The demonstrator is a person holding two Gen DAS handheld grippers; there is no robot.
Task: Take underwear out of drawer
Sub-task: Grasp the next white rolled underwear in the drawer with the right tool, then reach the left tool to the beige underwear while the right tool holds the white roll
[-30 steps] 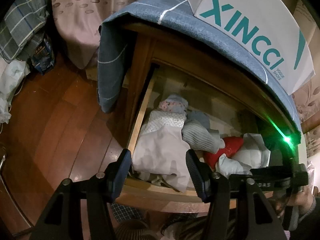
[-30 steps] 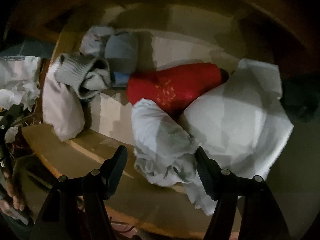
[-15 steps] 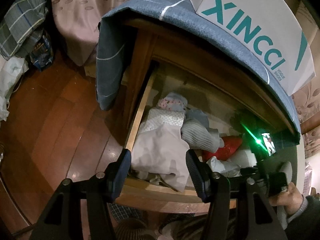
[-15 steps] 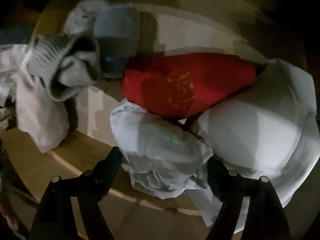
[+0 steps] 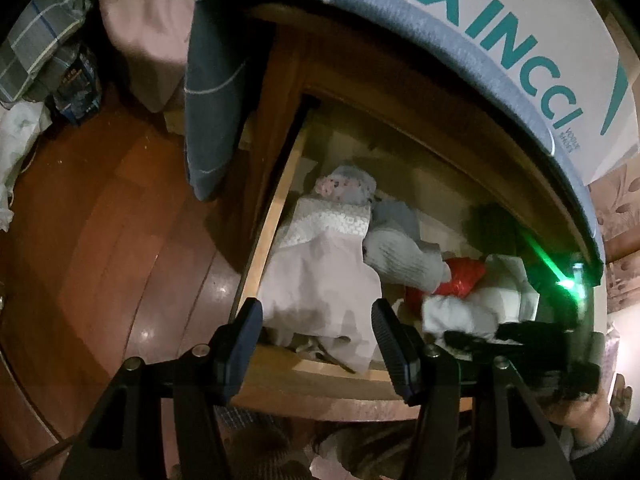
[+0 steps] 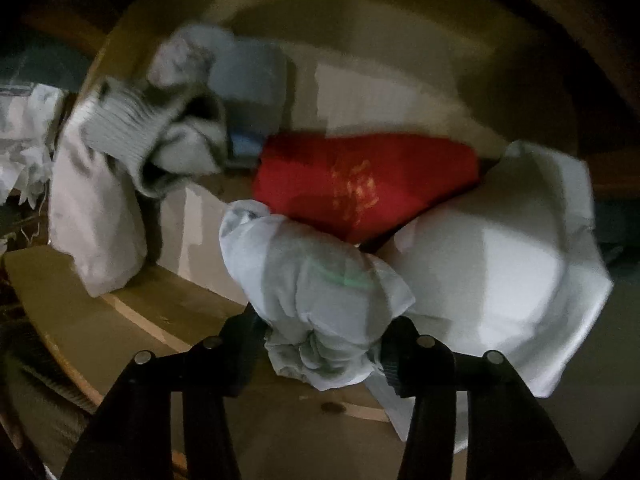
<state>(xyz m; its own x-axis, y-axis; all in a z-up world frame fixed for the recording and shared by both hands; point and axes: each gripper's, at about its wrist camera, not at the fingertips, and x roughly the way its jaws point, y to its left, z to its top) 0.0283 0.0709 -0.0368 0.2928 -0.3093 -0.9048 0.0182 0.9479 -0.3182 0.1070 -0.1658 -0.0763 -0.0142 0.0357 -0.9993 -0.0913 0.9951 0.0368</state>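
right tongs have closed around the pale underwear bundle.

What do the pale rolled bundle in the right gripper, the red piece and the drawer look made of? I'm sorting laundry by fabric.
Pale rolled bundle: thin matte knit, probably cotton, from its soft bunched creases. Red piece: smooth matte cloth with a cracked gold print; fibre unclear. Drawer: light wood, satin finish, faint grain on its front rim.

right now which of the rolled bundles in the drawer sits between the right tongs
The pale crumpled bundle, pinched between the right tongs; the red roll lies behind it, untouched.
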